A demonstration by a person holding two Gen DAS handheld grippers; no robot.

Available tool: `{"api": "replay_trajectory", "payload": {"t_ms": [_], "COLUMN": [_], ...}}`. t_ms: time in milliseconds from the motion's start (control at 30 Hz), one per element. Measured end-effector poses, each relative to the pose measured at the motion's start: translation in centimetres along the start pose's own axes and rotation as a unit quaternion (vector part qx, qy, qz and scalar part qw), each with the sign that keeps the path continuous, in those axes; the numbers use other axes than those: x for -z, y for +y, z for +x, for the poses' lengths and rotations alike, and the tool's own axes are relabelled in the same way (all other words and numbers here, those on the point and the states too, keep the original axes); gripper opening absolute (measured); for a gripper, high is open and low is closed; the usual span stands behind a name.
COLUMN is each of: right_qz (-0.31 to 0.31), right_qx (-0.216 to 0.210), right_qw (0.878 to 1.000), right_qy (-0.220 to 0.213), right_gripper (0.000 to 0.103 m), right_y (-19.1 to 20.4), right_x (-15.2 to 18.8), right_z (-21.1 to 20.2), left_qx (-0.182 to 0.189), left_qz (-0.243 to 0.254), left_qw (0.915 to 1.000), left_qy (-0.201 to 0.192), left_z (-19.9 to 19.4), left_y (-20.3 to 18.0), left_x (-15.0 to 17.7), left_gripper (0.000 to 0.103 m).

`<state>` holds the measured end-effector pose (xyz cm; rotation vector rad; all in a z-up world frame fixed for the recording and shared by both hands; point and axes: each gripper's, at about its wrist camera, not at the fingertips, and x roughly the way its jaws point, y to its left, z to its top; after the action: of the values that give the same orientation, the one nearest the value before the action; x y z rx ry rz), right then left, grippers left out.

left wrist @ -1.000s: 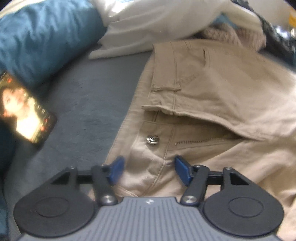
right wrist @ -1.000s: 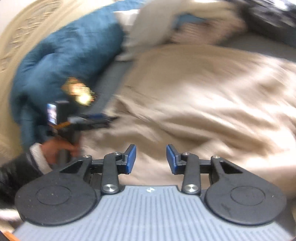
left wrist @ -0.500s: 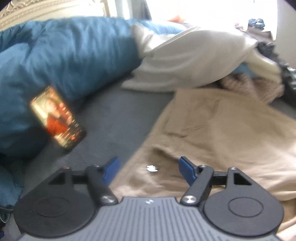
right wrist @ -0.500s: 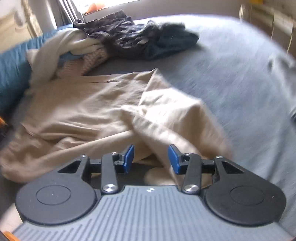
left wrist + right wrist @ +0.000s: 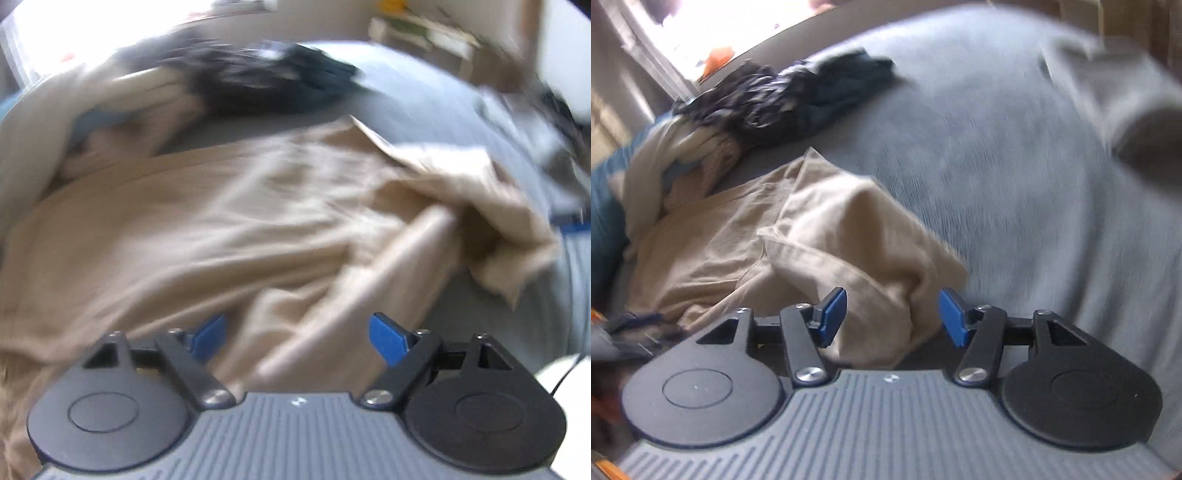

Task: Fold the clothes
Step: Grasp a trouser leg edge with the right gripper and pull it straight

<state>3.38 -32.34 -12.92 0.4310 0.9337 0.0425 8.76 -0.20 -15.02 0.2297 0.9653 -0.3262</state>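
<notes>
The beige trousers (image 5: 229, 229) lie rumpled on the grey bed (image 5: 1015, 192), their bunched end toward 3 o'clock in the blurred left view. The left tool (image 5: 297, 338) is opening wide, cloth below its gap but not pinched. The right tool (image 5: 892, 314) is opening too, a loose fold between its blue pads (image 5: 833, 314), ungripped. A dark clothes pile (image 5: 790, 99) sits at 11 o'clock.

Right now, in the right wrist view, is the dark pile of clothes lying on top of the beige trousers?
No, the dark pile of clothes lies farther back on the grey bed cover, apart from the beige trousers.
</notes>
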Motion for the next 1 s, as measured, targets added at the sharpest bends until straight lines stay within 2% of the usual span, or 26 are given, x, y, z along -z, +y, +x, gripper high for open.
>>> {"api": "replay_trajectory", "payload": {"t_ms": [67, 133, 233, 267, 333, 367, 400, 433, 533, 633, 700, 833, 900, 1000], "right_qz": [0.054, 0.136, 0.266, 0.287, 0.304, 0.307, 0.301, 0.286, 0.220, 0.163, 0.152, 0.183, 0.178, 0.113], "right_qx": [-0.019, -0.036, -0.070, -0.078, -0.077, -0.074, -0.073, -0.073, -0.067, -0.050, -0.046, -0.071, -0.092, -0.103], "right_qw": [0.998, 0.990, 0.961, 0.955, 0.949, 0.947, 0.949, 0.954, 0.973, 0.984, 0.982, 0.969, 0.968, 0.980], "right_qy": [0.006, -0.001, -0.010, 0.000, 0.045, 0.063, 0.065, 0.059, 0.004, -0.058, -0.099, -0.149, -0.151, -0.129], "right_gripper": [0.055, 0.055, 0.055, 0.055, 0.055, 0.044, 0.015, 0.002, 0.001, 0.001, 0.000, 0.000, 0.000, 0.002], "right_y": [-1.8, -4.0, -7.4, -8.0, -8.3, -8.2, -8.0, -7.6, -5.8, -4.6, -4.7, -6.6, -6.8, -4.3], "right_x": [0.4, 0.4, 0.1, 0.0, 0.0, 0.1, 0.2, 0.2, -1.0, -2.8, -4.4, -8.4, -10.3, -12.3], "right_z": [0.3, 0.5, 1.6, 2.4, 4.1, 4.9, 5.2, 5.1, 2.9, -0.1, -1.7, -3.3, -3.8, -3.5], "left_qx": [-0.006, -0.007, -0.009, -0.021, -0.044, -0.055, -0.059, -0.058, -0.053, -0.057, -0.056, -0.054, -0.054, -0.054], "left_qz": [0.021, 0.024, 0.021, 0.026, 0.033, 0.032, 0.025, 0.012, -0.014, -0.012, -0.012, -0.007, -0.002, 0.000], "left_qw": [0.9997, 0.9995, 0.9993, 0.9988, 0.9972, 0.9963, 0.9957, 0.9958, 0.9963, 0.9961, 0.9962, 0.9965, 0.9967, 0.9969], "left_qy": [0.011, 0.018, 0.029, 0.036, 0.050, 0.058, 0.066, 0.071, 0.066, 0.066, 0.065, 0.063, 0.061, 0.058], "left_z": [0.5, 0.7, 0.8, 0.9, 1.3, 1.7, 2.0, 2.1, 2.0, 2.0, 2.0, 2.2, 2.1, 2.1], "left_y": [-1.3, -1.9, -2.2, -2.4, -2.6, -2.5, -2.2, -1.7, -0.9, -0.8, -0.6, -0.4, -0.6, -0.7], "left_x": [0.4, 0.9, 1.5, 1.7, 2.1, 2.4, 2.6, 2.8, 3.3, 3.6, 3.8, 3.9, 4.3, 4.4], "left_gripper": [0.084, 0.083, 0.082, 0.081, 0.077, 0.073, 0.071, 0.071, 0.070, 0.070, 0.070, 0.070, 0.070, 0.070]}}
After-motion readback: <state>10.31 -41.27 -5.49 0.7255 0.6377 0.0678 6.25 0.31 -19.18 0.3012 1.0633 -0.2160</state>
